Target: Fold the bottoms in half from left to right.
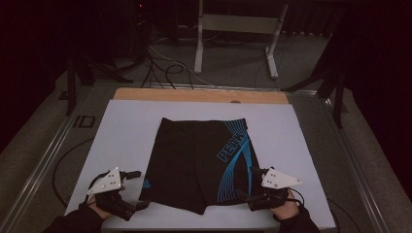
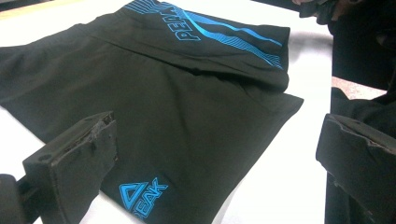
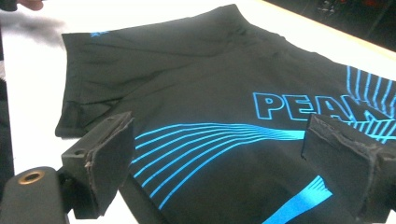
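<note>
A pair of black shorts [image 1: 194, 160] with blue stripes and a "PEAK" print lies flat on the white board [image 1: 131, 126], waistband toward the far side. My left gripper [image 1: 141, 189] sits at the shorts' near left hem, jaws wide apart. In the left gripper view, the shorts [image 2: 187, 102] and their small logo lie ahead of my left gripper [image 2: 219, 140]. My right gripper [image 1: 247, 183] is at the near right hem, also open. In the right gripper view, the striped fabric [image 3: 196, 84] spreads beyond the open right gripper [image 3: 224, 144]. Neither holds cloth.
The board rests on a wooden tabletop [image 1: 194, 94] with metal rails along both sides. Behind the table stand a grey metal frame [image 1: 238, 29] and loose cables [image 1: 165, 68] on the floor. Bare white board lies left, right and beyond the shorts.
</note>
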